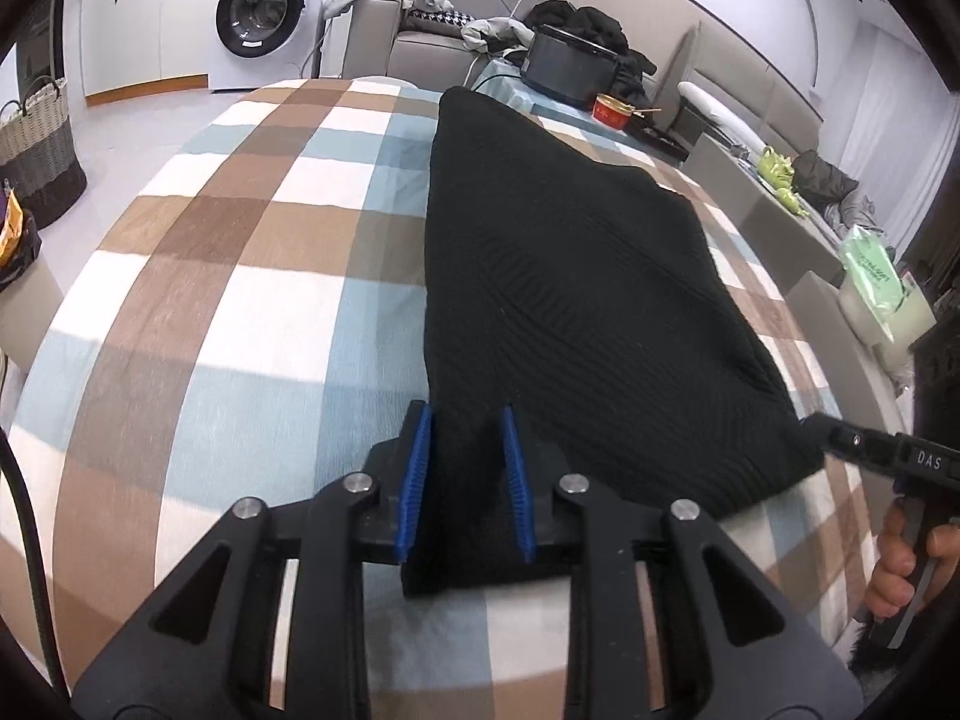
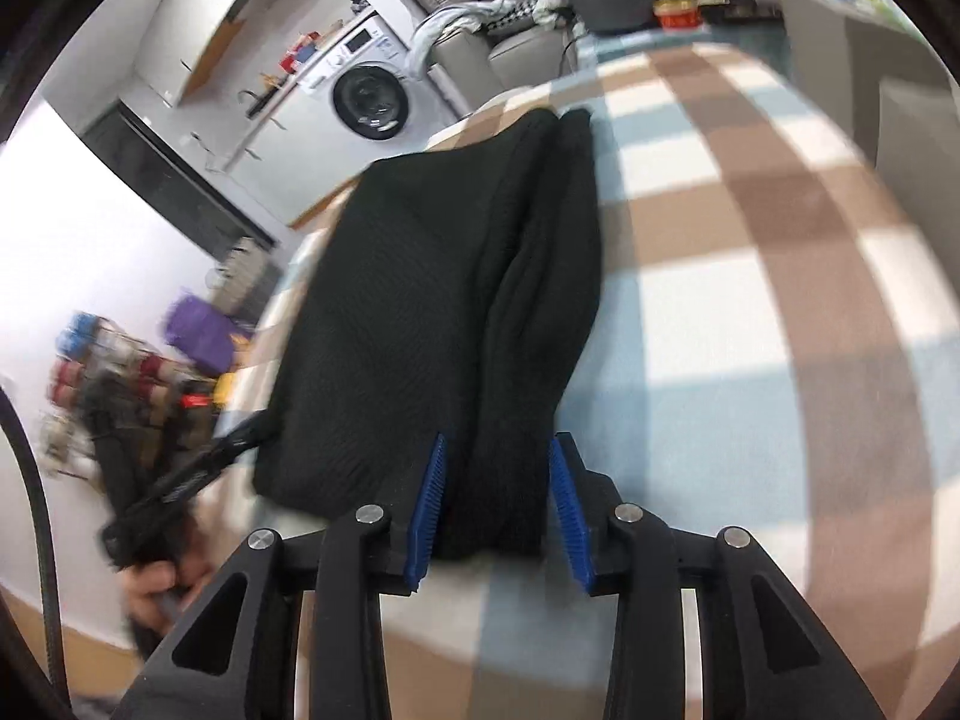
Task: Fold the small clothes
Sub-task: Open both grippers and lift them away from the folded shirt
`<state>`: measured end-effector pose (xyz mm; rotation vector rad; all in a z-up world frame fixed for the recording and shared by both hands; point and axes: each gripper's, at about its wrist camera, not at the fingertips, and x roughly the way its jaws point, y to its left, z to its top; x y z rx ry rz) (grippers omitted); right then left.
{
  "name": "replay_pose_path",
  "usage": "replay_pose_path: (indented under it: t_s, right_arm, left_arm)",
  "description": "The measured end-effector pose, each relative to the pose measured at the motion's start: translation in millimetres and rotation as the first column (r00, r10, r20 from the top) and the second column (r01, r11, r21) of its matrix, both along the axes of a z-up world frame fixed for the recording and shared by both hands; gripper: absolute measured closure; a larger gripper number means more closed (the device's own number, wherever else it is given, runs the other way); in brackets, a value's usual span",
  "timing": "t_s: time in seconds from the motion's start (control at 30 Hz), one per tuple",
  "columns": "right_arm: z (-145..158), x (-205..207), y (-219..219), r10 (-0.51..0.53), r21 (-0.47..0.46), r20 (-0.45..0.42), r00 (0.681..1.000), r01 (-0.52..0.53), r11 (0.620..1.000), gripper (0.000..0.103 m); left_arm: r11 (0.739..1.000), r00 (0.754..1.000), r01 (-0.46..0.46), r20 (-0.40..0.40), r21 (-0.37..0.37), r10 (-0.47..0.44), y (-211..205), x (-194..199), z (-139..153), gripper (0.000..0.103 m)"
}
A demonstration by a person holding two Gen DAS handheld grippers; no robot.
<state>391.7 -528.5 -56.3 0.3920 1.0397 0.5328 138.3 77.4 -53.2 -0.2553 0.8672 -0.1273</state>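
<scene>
Two tools are set at the near hem of one black knit garment (image 1: 558, 276): left tool (image 1: 465, 480) and right tool (image 2: 501, 504), each closed on a near corner. From both, the garment's long axis runs straight away across the checked counter (image 1: 240, 276). Neither hand is judged nearer.

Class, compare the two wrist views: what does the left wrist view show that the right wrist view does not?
Left wrist view only: a woven basket on the floor, a green packet at the right edge, and the left gripper with the near edge of the black garment between its pads.

Right wrist view only: a blurred purple object on the floor, and the right gripper astride a thick fold of the garment.

Both: the garment, the checked cloth, the washing machine and a red tin.
</scene>
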Motion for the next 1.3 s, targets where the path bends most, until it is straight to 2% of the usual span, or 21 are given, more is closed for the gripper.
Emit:
replay_pose_path:
  t_s: [0.07, 0.13, 0.17, 0.2, 0.27, 0.33, 0.47, 0.53, 0.57, 0.6, 0.63, 0.7, 0.73, 0.8, 0.83, 0.87, 1.03, 1.2, 1.3]
  right_arm:
    - [-3, -5, 1, 0.022, 0.042, -0.021, 1.000, -0.021, 0.999, 0.067]
    - [-2, -7, 10, 0.021, -0.010, 0.029, 0.999, -0.021, 1.000, 0.077]
    - [-2, -7, 14, 0.025, -0.028, 0.036, 0.999, -0.024, 0.999, 0.090]
    - [-2, -7, 17, 0.028, -0.028, 0.040, 0.999, -0.027, 0.999, 0.094]
    - [10, -12, 19, 0.026, -0.024, 0.094, 0.995, -0.024, 0.999, 0.095]
    - [19, -19, 18, 0.015, -0.060, 0.134, 0.991, -0.007, 0.998, 0.096]
    - [-6, -13, 14, -0.030, -0.160, 0.057, 0.998, 0.038, 0.986, 0.096]
    - [-5, -13, 10, -0.037, -0.145, 0.068, 0.997, 0.047, 0.988, 0.090]
    - [0, -15, 8, -0.035, -0.144, 0.088, 0.995, 0.047, 0.988, 0.082]
    - [3, -17, 8, -0.034, -0.151, 0.105, 0.994, 0.049, 0.987, 0.069]
    - [10, -21, 6, -0.034, -0.161, 0.148, 0.988, 0.058, 0.985, 0.060]
    - [19, -26, 3, -0.027, -0.165, 0.214, 0.976, 0.064, 0.984, 0.033]
    - [24, -27, 3, -0.018, -0.160, 0.247, 0.969, 0.059, 0.985, 0.029]
    - [35, -34, 1, -0.002, -0.151, 0.323, 0.947, 0.054, 0.987, 0.008]
    - [38, -35, 1, -0.003, -0.156, 0.344, 0.939, 0.060, 0.986, 0.003]
    - [42, -38, 1, 0.001, -0.168, 0.369, 0.929, 0.066, 0.984, 0.000]
    - [48, -57, 4, 0.072, -0.209, 0.496, 0.865, 0.038, 0.977, 0.000]
    - [43, -68, 7, 0.092, -0.172, 0.541, 0.836, 0.003, 0.985, 0.000]
    - [41, -70, 11, 0.108, -0.170, 0.549, 0.829, -0.017, 0.985, 0.000]
  left_arm:
    - [1.000, 1.000, 0.017, 0.014, -0.001, -0.017, -4, -7, 1, 0.069]
    - [0.999, 0.999, 0.028, 0.023, 0.022, -0.028, -9, -11, 1, 0.067]
    - [0.999, 0.999, 0.026, 0.019, 0.037, -0.027, -11, -13, 0, 0.067]
    - [0.999, 0.999, 0.027, 0.021, 0.037, -0.028, -10, -15, 1, 0.067]
    - [0.999, 0.999, 0.026, 0.030, 0.033, -0.027, -9, -19, 2, 0.067]
    - [0.999, 0.999, 0.019, 0.030, 0.043, -0.020, -7, -22, 2, 0.067]
    - [0.999, 1.000, 0.008, 0.027, 0.051, -0.010, -3, -27, 0, 0.067]
    - [0.998, 0.999, 0.005, 0.049, 0.063, -0.008, -2, -34, 4, 0.067]
    - [0.997, 0.998, 0.003, 0.068, 0.071, -0.008, -2, -37, 7, 0.064]
    - [0.997, 0.996, 0.006, 0.091, 0.078, -0.013, -3, -42, 10, 0.062]
    - [0.996, 0.992, 0.009, 0.122, 0.088, -0.020, -3, -47, 15, 0.052]
    - [0.994, 0.981, 0.001, 0.193, 0.112, -0.022, -6, -59, 25, 0.027]
    - [0.993, 0.977, -0.001, 0.212, 0.117, -0.024, -6, -63, 28, 0.022]
    - [0.991, 0.964, 0.008, 0.261, 0.135, -0.043, -8, -72, 35, 0.016]
    - [0.990, 0.959, 0.009, 0.280, 0.143, -0.049, -9, -76, 37, 0.011]
    - [0.988, 0.953, 0.006, 0.298, 0.153, -0.052, -10, -79, 39, 0.000]
    - [0.990, 0.940, 0.011, 0.337, 0.142, -0.058, -12, -88, 39, 0.001]
    - [0.988, 0.926, -0.008, 0.375, 0.152, -0.050, -15, -98, 34, 0.001]
    - [0.987, 0.923, -0.010, 0.380, 0.162, -0.053, -17, -101, 32, 0.001]
